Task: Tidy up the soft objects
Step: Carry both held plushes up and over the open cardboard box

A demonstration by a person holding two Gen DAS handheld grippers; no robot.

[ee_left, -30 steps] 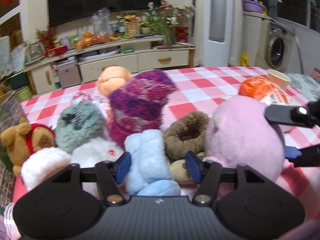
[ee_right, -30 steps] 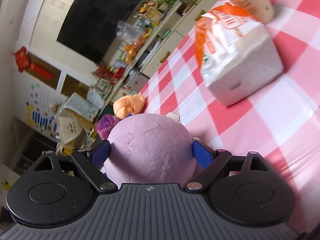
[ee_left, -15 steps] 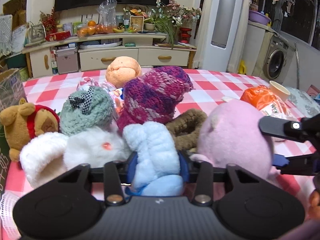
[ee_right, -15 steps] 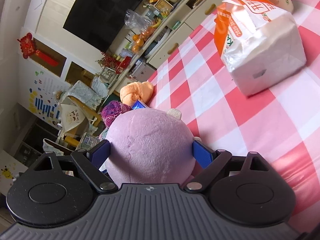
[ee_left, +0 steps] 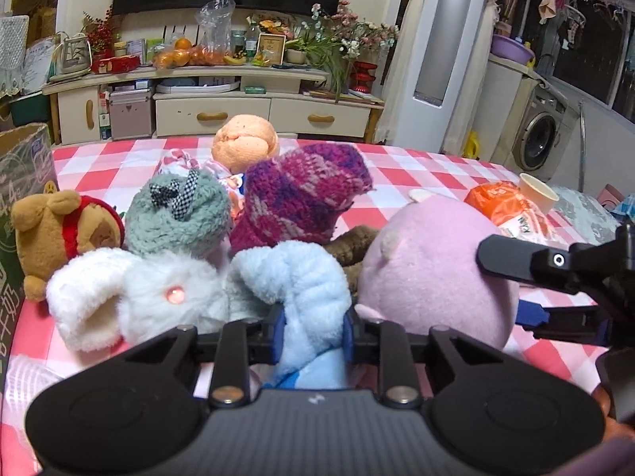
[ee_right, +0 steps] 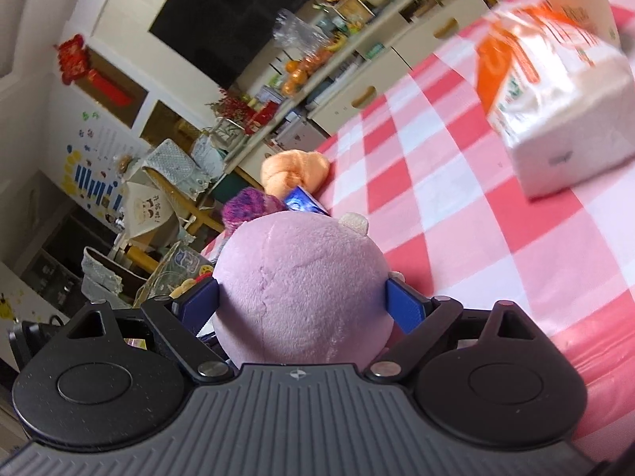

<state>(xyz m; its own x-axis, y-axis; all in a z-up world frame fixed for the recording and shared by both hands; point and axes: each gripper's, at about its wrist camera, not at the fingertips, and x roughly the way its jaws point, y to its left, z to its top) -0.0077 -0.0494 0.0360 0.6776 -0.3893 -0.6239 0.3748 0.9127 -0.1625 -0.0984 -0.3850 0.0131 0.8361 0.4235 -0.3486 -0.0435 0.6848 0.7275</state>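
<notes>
Your left gripper (ee_left: 308, 331) pinches the fluffy light-blue plush (ee_left: 295, 277) mid-pile and your right gripper (ee_right: 301, 305) squeezes the round pink plush toy (ee_right: 299, 281) on the checked tablecloth (ee_right: 456, 206), so lifting carelessly could drag the white furry neighbour (ee_left: 131, 297) over.

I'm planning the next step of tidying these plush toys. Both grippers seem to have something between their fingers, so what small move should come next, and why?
Probably lift the left gripper a little, straight up. Its fingers are shut on the light blue plush, which sits wedged between the white plush and the pink plush. The right gripper grips that pink plush, so it can steady it while the blue one comes free.
</notes>
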